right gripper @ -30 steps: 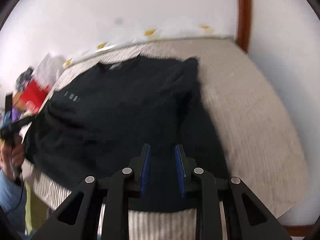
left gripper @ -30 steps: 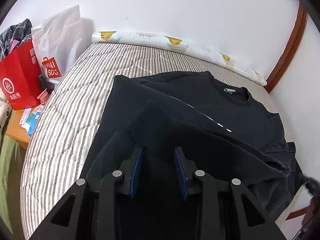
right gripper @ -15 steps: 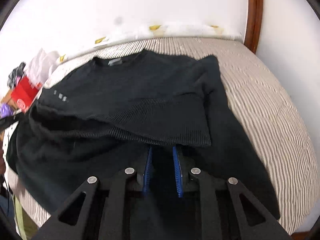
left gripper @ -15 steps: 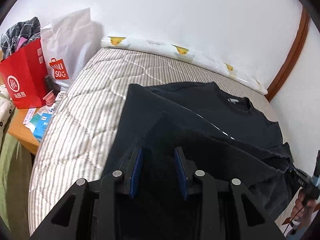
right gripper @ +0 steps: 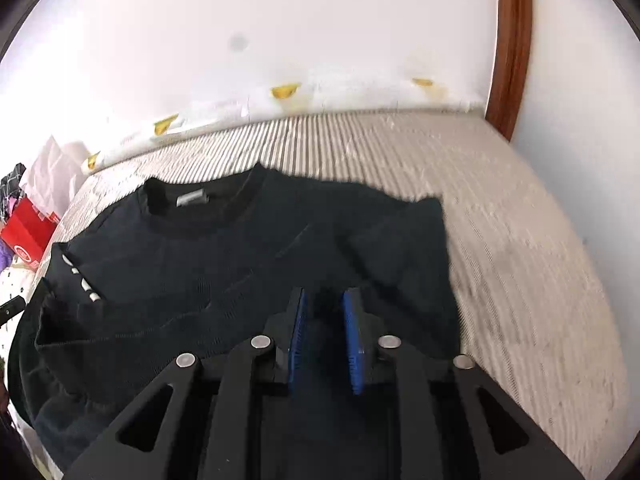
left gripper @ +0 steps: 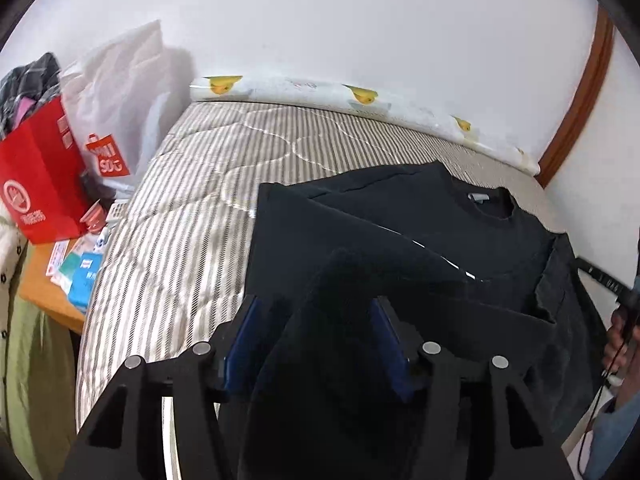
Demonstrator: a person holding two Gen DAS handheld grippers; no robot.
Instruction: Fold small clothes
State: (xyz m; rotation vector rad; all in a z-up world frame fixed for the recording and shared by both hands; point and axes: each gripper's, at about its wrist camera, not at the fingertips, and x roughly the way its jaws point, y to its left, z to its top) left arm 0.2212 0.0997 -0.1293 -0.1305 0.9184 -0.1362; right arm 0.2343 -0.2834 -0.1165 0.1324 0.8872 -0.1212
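A black sweater lies on a striped bed, partly folded, with a gripper at each lower corner.

The bed (left gripper: 208, 184) with its striped quilt fills both views and runs up to a white wall. The black sweater (left gripper: 472, 236) lies spread across it, collar toward the wall, one side folded over the body. A white shopping bag (left gripper: 124, 92) and a red paper bag (left gripper: 38, 184) stand beside the bed's far left edge. The left gripper (left gripper: 316, 332) has just been opening its jaws; they stand apart, a hump of the sweater's fabric rising loosely between them. The right gripper (right gripper: 325, 328) has its jaws close together with dark sweater fabric bunched between the blue pads, apparently pinched.
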